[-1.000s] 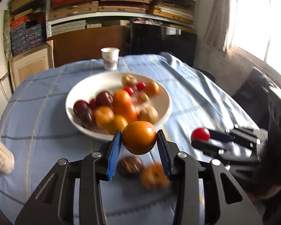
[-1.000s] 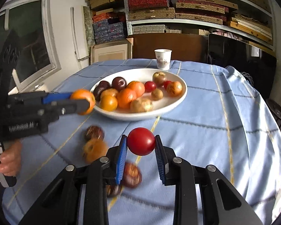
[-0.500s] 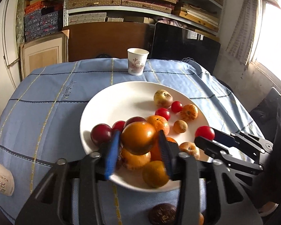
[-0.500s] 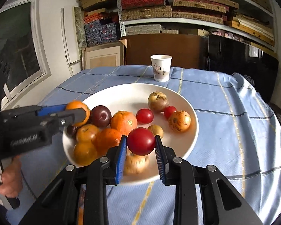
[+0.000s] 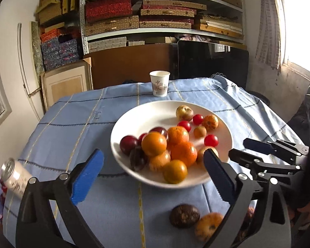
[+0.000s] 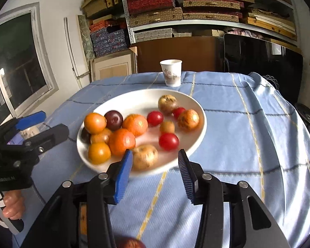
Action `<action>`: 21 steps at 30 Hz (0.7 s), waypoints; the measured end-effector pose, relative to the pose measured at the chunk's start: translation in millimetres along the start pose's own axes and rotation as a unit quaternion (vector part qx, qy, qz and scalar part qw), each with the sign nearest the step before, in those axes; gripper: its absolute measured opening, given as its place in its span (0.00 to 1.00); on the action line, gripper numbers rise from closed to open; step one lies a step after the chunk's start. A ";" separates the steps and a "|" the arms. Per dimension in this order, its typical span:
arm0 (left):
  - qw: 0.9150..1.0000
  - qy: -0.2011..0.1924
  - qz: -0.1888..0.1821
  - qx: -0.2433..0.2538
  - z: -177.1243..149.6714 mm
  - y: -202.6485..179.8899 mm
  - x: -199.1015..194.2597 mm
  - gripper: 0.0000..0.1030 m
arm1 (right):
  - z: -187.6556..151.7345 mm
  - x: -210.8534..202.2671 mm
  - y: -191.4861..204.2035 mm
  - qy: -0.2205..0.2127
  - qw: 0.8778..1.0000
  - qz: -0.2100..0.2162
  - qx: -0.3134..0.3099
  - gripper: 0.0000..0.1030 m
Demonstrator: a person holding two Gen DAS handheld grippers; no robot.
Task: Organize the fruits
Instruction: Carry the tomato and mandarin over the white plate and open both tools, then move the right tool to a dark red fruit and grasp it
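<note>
Fruits: heaped on the white plate (image 5: 122, 128) — oranges, dark plums, small red ones, two pale brownish ones.
Orange fruit (image 5: 154, 143): on top of the pile at the plate's near left, free of any pad.
Red fruit (image 6: 168, 141): lying on the plate just beyond the right gripper's tips, untouched, edges smeared by blur.
Left gripper (image 5: 153, 173): spread wide, jaws just been opening, nothing between the blue pads; hangs over the plate's near rim.
Right gripper (image 6: 155, 169): parted partway, jaws just been opening, gap bare — pale fruit (image 6: 145, 156) sits just past the left pad.
Loose fruit: dark wrinkled one (image 5: 184, 216) and speckled orange one (image 5: 208, 226) on the blue tablecloth (image 5: 72, 124), near the plate's front, touching or nearly so — hard to tell through the blur.
Paper cup (image 5: 159, 83): upright beyond the plate, apart from it.
Can (image 5: 14, 177): at the table's left edge, tilted.
</note>
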State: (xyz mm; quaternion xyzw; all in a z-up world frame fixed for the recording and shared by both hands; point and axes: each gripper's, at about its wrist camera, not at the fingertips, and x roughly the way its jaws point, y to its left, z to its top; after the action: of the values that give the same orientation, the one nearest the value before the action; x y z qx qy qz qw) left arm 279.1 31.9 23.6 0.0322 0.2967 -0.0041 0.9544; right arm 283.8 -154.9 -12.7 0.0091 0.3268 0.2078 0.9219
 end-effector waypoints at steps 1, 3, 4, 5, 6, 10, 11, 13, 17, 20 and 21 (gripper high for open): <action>1.000 0.004 -0.002 0.002 -6.3 -1.1 -3.9 0.92 | -5.6 -3.8 0.6 0.002 1.000 -0.003 -0.004 0.48; 1.000 0.009 0.001 0.006 -15.7 -2.8 -7.6 0.93 | -13.3 -10.3 1.2 0.000 1.000 -0.005 -0.011 0.50; 1.000 0.011 0.005 0.008 -21.1 -3.3 -9.9 0.93 | -19.0 -15.7 2.8 -0.001 1.000 -0.005 -0.019 0.51; 1.000 0.014 0.007 0.010 -28.1 -3.1 -13.2 0.93 | -22.2 -18.9 3.6 -0.001 1.000 -0.004 -0.024 0.51; 1.000 0.017 0.010 0.010 -33.0 -2.5 -15.9 0.93 | -25.8 -23.0 3.9 0.000 1.000 -0.002 -0.029 0.51; 0.999 0.012 0.042 0.001 -47.2 5.8 -30.6 0.93 | -36.3 -33.6 1.5 0.014 0.999 0.026 -0.017 0.51; 0.999 0.005 0.052 -0.006 -48.9 9.8 -36.0 0.95 | -38.2 -34.2 0.9 0.020 0.999 0.033 -0.014 0.51; 0.998 -0.001 0.063 -0.020 -49.9 17.0 -41.4 0.95 | -40.1 -35.0 1.5 0.028 0.999 0.040 -0.015 0.51; 0.997 0.019 0.059 -0.053 -49.8 31.5 -36.8 0.95 | -43.9 -33.3 4.7 0.053 0.996 0.067 -0.017 0.51; 0.995 0.046 0.029 -0.080 -51.1 39.9 -28.2 0.95 | -49.5 -30.2 3.4 0.082 0.992 0.100 0.003 0.51; 0.995 0.050 0.024 -0.087 -51.4 41.3 -25.8 0.95 | -50.9 -30.3 2.9 0.088 0.991 0.105 0.008 0.51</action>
State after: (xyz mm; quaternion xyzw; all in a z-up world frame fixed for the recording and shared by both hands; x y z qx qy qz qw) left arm 229.9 76.2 -1.6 -0.0437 0.3423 0.0462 0.9375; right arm 230.6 -170.1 -34.2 0.0320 0.4051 0.3008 0.8628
